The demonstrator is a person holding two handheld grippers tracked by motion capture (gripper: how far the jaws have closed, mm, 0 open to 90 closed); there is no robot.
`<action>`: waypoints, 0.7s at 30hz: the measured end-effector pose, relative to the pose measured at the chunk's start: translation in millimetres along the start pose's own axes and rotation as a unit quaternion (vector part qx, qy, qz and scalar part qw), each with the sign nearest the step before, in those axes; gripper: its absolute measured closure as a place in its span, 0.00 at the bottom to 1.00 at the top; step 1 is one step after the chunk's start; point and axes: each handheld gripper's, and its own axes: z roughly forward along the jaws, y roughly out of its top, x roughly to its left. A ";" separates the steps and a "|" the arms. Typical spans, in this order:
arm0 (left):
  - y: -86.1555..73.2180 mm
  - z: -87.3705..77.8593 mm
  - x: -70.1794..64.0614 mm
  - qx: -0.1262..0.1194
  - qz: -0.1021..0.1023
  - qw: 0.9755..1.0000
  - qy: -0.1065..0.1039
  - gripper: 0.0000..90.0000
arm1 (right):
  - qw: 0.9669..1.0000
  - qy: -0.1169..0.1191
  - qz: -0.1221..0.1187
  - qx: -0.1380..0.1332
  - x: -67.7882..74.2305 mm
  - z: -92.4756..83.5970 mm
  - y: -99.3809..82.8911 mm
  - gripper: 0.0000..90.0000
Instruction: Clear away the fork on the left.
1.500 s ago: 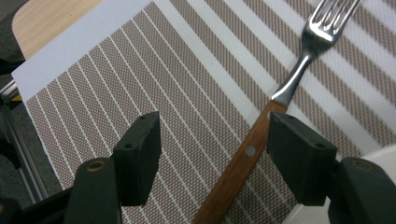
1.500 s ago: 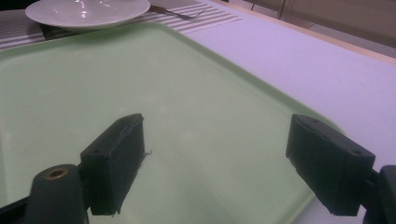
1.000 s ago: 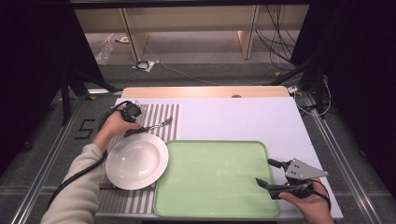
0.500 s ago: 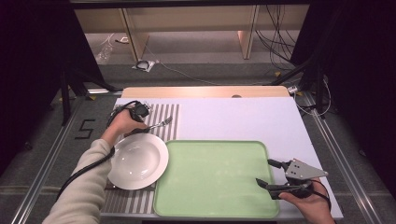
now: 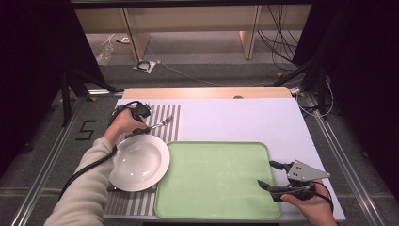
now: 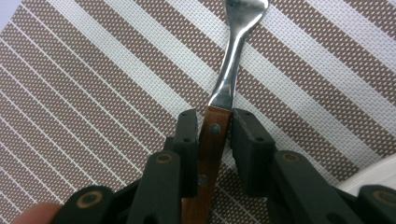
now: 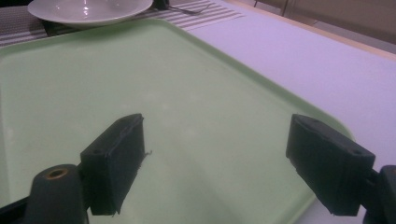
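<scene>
The jaws of the left gripper (image 6: 208, 140) have just been closing, and the wooden handle of the fork (image 6: 229, 79) now stands between them. In the left gripper view one pad seems to meet the handle while a thin gap shows at the other, so the grip is judged nearly made but not yet proven firm. The fork lies flat on the striped mat (image 5: 169, 117), its tines pointing away from the gripper and its handle running back under the jaws. From this it is judged that the fork is about to be lifted, once the squeeze is finished.

The plate (image 5: 139, 162) sits just beside the left gripper (image 5: 141, 123), on its near side; its white rim shows at the corner of the left gripper view, close to the jaws, so a sideways sweep toward it should be avoided. Open room is found above and ahead, along the mat.

The right gripper (image 7: 210, 163) is held wide, with nothing between its jaws, over the near corner of the green tray (image 5: 211, 174). The tray's raised rim runs just beyond its outer jaw, and the bare tray ahead leaves free room.
</scene>
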 end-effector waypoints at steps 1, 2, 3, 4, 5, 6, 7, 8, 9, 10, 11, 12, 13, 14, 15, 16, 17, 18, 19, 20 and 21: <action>0.5 0.0 -0.4 0.002 0.001 1.000 -0.001 0.81 | 1.000 0.000 0.000 0.000 0.0 0.0 0.0 0.23; 1.0 0.0 -0.9 0.004 0.003 1.000 -0.002 0.83 | 1.000 0.000 0.001 0.000 0.1 -0.1 0.1 0.23; 1.6 0.0 -1.5 0.005 0.006 1.000 0.000 0.84 | 1.000 0.000 0.000 0.000 0.1 0.0 0.1 0.23; 2.0 0.1 -2.2 0.006 0.009 1.000 0.000 0.85 | 1.000 0.002 0.000 -0.003 0.2 0.5 -0.1 0.23; 2.3 0.2 -2.9 0.007 0.009 1.000 0.001 0.85 | 1.000 0.002 0.001 -0.003 0.2 0.5 -0.1 0.23; 2.5 0.2 -3.3 0.008 0.010 1.000 0.003 0.85 | 1.000 0.002 0.000 -0.003 0.2 0.5 -0.1 0.23; 2.4 0.1 -3.6 0.008 0.010 1.000 0.004 0.85 | 1.000 0.001 0.000 -0.003 0.2 0.4 -0.1 0.23; 2.3 0.1 -3.6 0.008 0.010 1.000 0.004 0.85 | 1.000 0.002 0.000 -0.003 0.2 0.3 -0.1 0.23; 2.3 0.1 -3.6 0.008 0.009 1.000 0.004 0.85 | 1.000 0.002 0.000 -0.004 0.3 0.4 -0.1 0.23; 2.3 0.1 -3.6 0.008 0.009 1.000 0.004 0.86 | 1.000 0.002 0.000 -0.003 0.4 0.3 -0.2 0.23; 2.2 0.0 -3.8 0.008 0.009 1.000 0.004 0.86 | 1.000 0.002 0.000 -0.003 0.4 0.3 -0.2 0.23; 2.2 0.0 -3.9 0.008 0.008 1.000 0.005 0.86 | 1.000 0.002 0.000 -0.004 0.3 0.3 -0.2 0.23; 2.2 0.0 -4.1 0.008 0.008 1.000 0.006 0.86 | 1.000 0.002 0.000 -0.004 0.3 0.3 -0.1 0.23; 2.1 -0.1 -4.1 0.008 0.007 1.000 0.006 0.86 | 1.000 0.002 0.000 -0.003 0.4 0.3 -0.1 0.23; 2.1 -0.2 -4.2 0.008 0.005 1.000 0.006 0.86 | 1.000 0.001 0.000 -0.003 0.4 0.3 0.0 0.23; 2.0 -0.3 -4.2 0.008 0.003 1.000 0.006 0.86 | 1.000 0.001 0.000 -0.003 0.4 0.3 0.0 0.23; 1.9 -0.3 -4.1 0.008 0.002 1.000 0.007 0.86 | 1.000 0.002 0.000 -0.003 0.4 0.4 0.0 0.23; 1.6 -0.4 -4.0 0.007 -0.001 1.000 0.007 0.86 | 1.000 0.001 0.001 -0.003 0.4 0.4 0.0 0.23; 1.1 -0.4 -3.8 0.006 -0.003 1.000 0.007 0.86 | 1.000 0.001 0.000 -0.002 0.4 0.3 0.0 0.23; 0.8 -0.5 -3.7 0.005 -0.004 1.000 0.007 0.86 | 1.000 0.001 0.000 -0.003 0.4 0.3 0.0 0.23; 0.4 -0.7 -3.6 0.005 -0.006 1.000 0.007 0.86 | 1.000 0.001 0.000 -0.003 0.4 0.3 0.1 0.23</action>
